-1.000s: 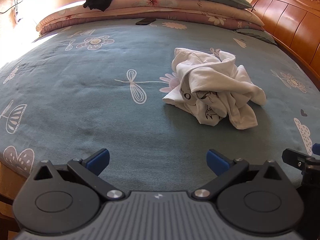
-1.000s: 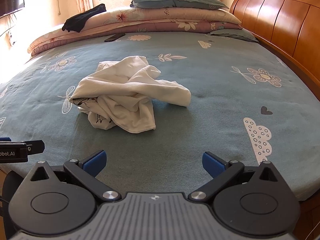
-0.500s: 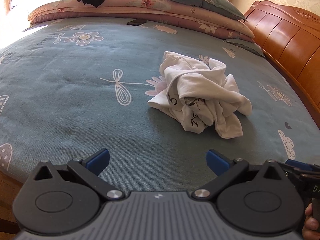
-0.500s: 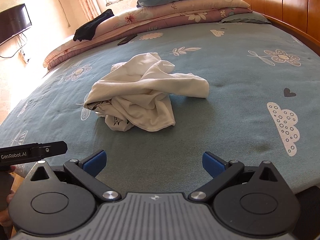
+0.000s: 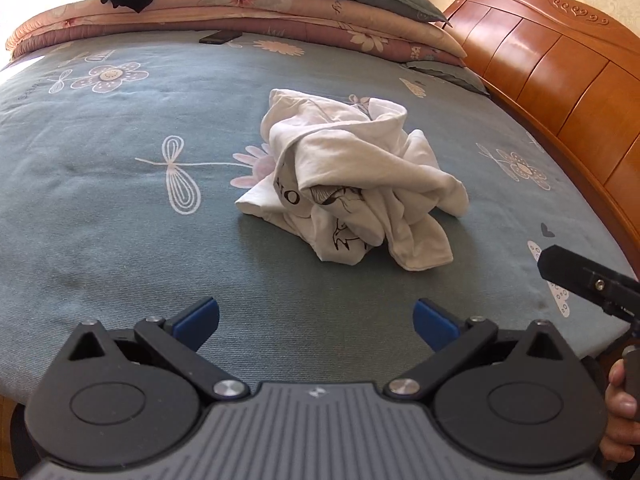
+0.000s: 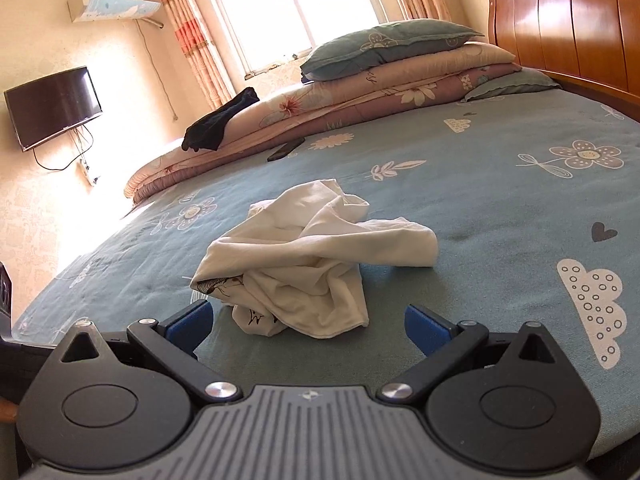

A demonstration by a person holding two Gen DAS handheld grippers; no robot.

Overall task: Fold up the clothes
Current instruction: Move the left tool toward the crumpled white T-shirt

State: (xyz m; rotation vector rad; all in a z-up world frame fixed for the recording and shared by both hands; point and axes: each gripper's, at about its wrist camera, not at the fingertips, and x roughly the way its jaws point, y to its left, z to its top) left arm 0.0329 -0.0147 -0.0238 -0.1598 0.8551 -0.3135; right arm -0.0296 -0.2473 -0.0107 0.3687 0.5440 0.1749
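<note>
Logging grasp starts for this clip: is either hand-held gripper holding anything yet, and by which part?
Nothing is held. The left hand-held gripper and right hand-held gripper are both open and empty, short of the crumpled white shirt on the bed.

The left claw (image 5: 316, 322) is spread wide, its blue pads (image 5: 198, 317) far apart with nothing between them. The right claw (image 6: 306, 322) is spread just as wide and also empty, its pads (image 6: 424, 325) well apart. In the left wrist view the right claw's black body juts in at the right edge, with the right hand (image 5: 620, 412) curled around its handle below.
</note>
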